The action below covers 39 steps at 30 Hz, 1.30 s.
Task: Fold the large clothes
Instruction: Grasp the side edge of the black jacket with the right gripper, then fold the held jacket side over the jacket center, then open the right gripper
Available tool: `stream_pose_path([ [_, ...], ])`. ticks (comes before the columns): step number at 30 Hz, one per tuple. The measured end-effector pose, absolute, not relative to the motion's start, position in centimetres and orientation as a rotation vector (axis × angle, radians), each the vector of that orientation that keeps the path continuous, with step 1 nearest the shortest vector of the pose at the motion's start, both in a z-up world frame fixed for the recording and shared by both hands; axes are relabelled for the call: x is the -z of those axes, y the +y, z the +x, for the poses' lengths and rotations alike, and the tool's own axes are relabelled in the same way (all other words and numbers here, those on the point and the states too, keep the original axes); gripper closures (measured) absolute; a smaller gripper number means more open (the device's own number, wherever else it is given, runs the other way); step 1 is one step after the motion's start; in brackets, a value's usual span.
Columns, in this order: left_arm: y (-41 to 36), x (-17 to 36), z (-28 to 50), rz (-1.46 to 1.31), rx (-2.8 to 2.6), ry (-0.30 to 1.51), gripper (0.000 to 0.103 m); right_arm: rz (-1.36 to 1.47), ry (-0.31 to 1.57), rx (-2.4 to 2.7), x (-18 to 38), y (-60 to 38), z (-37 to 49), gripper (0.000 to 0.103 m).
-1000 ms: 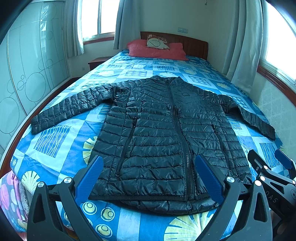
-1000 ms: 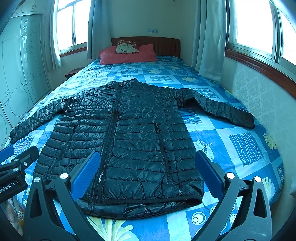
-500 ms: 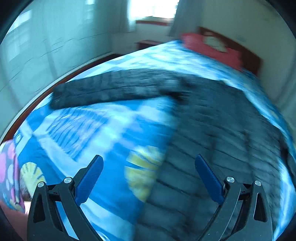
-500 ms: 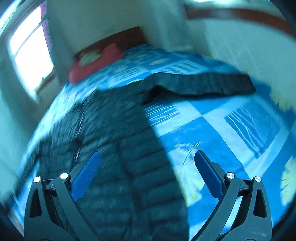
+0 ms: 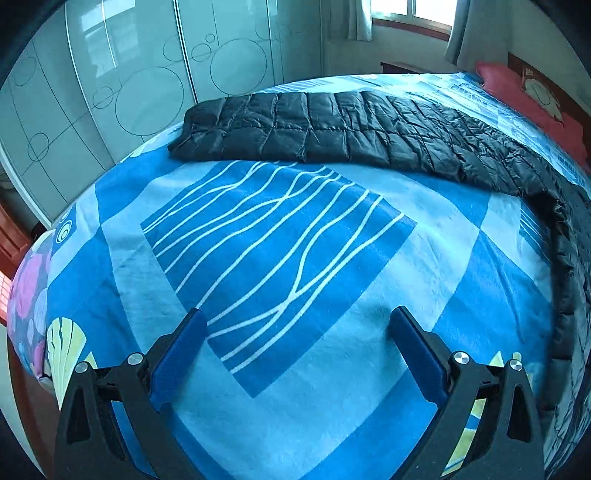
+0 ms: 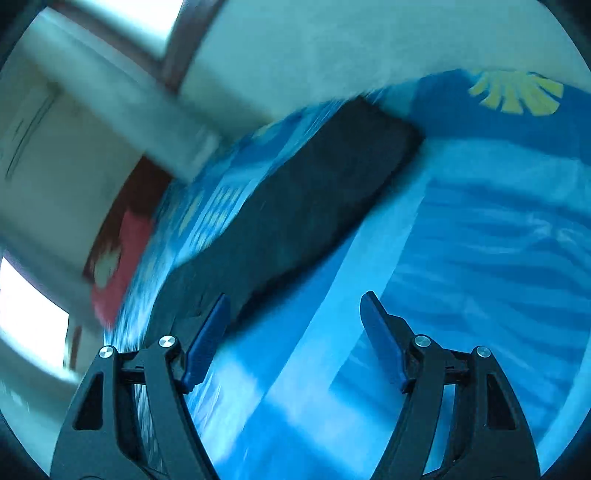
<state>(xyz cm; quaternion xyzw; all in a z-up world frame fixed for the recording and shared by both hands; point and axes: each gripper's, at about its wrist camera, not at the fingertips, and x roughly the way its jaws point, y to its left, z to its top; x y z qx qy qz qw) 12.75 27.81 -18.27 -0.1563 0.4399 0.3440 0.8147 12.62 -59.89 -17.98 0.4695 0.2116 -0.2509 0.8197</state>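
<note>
In the left wrist view, the left claw [image 5: 295, 332] stands wide open with nothing between its blue pads, and only the bare blue bedspread [image 5: 280, 258] lies under it. The jacket's left sleeve [image 5: 314, 125] lies ahead of this claw, beyond a patch with white wavy lines. Its long axis runs across the view, so it is crosswise to the direction in which the claw points. The cuff end [image 5: 184, 129] is to the upper left and the sleeve joins the jacket body [image 5: 569, 258] at the right edge. My judgement is that the left claw must travel forward and a little left to reach the cuff.

In the right wrist view, which is blurred and strongly tilted, the right claw [image 6: 291, 332] has been closing its jaws partly, but they remain apart and hold nothing. The right sleeve [image 6: 314, 206] lies just ahead and to the left of it, running diagonally, with its cuff [image 6: 391, 129] at the far upper right. This claw seems nearer to its sleeve than the left one is. The left pad is almost beside the dark fabric, though I cannot tell if it touches.

The surface is a soft bed, so the sleeves should lift easily. Further away are a wardrobe [image 5: 129, 85] with circle patterns, a red pillow [image 5: 532, 99] at the headboard, a window [image 5: 410, 11] with curtains, and on the right side a pale wall [image 6: 332, 44].
</note>
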Motion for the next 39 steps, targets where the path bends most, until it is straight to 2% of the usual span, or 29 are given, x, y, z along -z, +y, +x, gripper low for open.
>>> stream_pose_path([
  [6, 27.3, 18.8, 13.0, -0.309, -0.753, 0.913, 0.004, 1.075, 0.361, 0.567, 20.5, -65.8, 13.3, 0.029],
  [14, 27.4, 18.9, 12.8, -0.314, -0.751, 0.896, 0.004, 1.000, 0.324, 0.607, 20.7, -68.0, 16.1, 0.031],
  [16, 27.4, 18.9, 12.8, -0.309, -0.754, 0.896, 0.004, 0.963, 0.337, 0.646, 20.5, -67.9, 16.4, 0.043],
  [17, 27.4, 18.9, 12.8, -0.307, -0.754, 0.895, 0.004, 0.948, 0.350, 0.670, 20.6, -68.1, 16.8, 0.059],
  [18, 27.4, 18.9, 12.8, -0.305, -0.756, 0.894, 0.004, 0.947, 0.356, 0.681, 20.6, -68.3, 16.7, 0.079],
  [20, 27.3, 19.0, 12.8, -0.300, -0.760, 0.892, 0.004, 0.963, 0.365, 0.665, 20.7, -68.7, 16.9, 0.094],
  [25, 27.2, 19.1, 12.8, -0.294, -0.763, 0.885, 0.004, 0.792, 0.338, 0.609, 16.4, -64.8, 17.8, 0.096],
  [32, 27.0, 19.3, 12.8, -0.283, -0.769, 0.877, 0.004, 0.533, 0.344, 0.324, 9.0, -51.8, 23.8, 0.096],
  [39, 26.9, 19.5, 12.8, -0.274, -0.774, 0.863, 0.004, 0.387, 0.447, 0.092, 7.8, -36.7, 31.0, 0.096],
])
